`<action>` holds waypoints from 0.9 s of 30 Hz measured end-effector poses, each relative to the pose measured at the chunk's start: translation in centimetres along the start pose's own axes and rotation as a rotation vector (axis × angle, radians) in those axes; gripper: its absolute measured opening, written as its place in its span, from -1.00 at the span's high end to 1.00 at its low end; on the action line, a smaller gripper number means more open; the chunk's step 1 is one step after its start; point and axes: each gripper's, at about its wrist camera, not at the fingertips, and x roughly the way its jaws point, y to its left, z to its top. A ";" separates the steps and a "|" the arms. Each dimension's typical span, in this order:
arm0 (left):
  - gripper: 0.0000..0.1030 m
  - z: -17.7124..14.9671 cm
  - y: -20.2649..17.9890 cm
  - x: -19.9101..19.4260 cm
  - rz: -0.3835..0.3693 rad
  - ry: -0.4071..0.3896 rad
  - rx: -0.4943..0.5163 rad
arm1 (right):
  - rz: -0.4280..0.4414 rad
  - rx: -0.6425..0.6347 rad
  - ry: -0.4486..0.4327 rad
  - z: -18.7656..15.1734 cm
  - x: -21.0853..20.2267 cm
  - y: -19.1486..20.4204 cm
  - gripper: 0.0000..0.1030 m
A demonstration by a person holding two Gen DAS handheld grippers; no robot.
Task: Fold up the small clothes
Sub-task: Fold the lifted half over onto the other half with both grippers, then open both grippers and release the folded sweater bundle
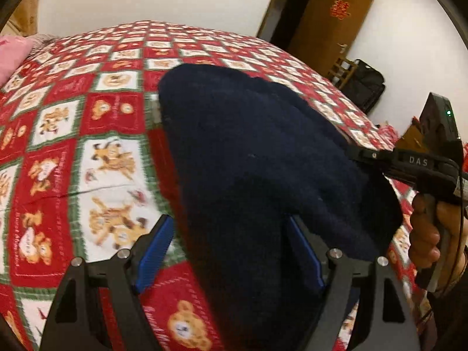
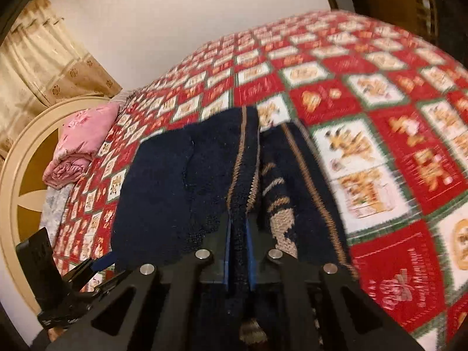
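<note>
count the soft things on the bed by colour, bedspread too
navy: 1, the sweater
pink: 1, the folded quilt
red check: 1, the bedspread
total: 3

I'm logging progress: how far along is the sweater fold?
Done: the sweater lies doubled into a bundle on the bedspread. In hand: the right gripper is shut on its striped edge; the left gripper is open around the bundle. Left: flattening it into a tidy fold.
</note>
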 end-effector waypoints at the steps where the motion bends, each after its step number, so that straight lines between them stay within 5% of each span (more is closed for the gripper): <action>1: -0.58 -0.1 -0.6 -0.2 -0.004 -0.006 0.020 | -0.018 -0.011 -0.038 -0.2 -1.4 -0.1 0.86; 7: -0.69 -1.0 -2.8 1.0 0.039 0.003 0.122 | -0.138 0.055 0.024 -0.8 0.6 -4.0 0.87; 13: -0.70 -1.9 -2.4 1.4 0.034 0.020 0.090 | -0.133 0.035 0.036 -0.1 0.6 -4.2 0.74; 16: -0.70 -2.1 -2.0 1.4 0.012 0.020 0.071 | -0.191 -0.004 -0.086 1.6 -1.7 -2.8 0.57; 18: -0.70 -2.3 -2.1 1.7 0.003 0.022 0.072 | -0.144 -0.066 -0.129 3.2 -2.3 -1.1 0.57; 20: -0.70 -2.5 -2.3 1.5 0.001 0.013 0.078 | -0.059 -0.121 -0.096 4.7 -0.9 0.7 0.56; 22: -0.70 -2.6 -2.4 1.4 -0.005 0.012 0.086 | 0.002 -0.164 0.026 5.8 2.7 2.1 0.52; 27: -0.74 -3.0 -2.4 1.4 -0.021 0.016 0.078 | -0.153 -0.078 0.245 6.2 10.6 -0.8 0.51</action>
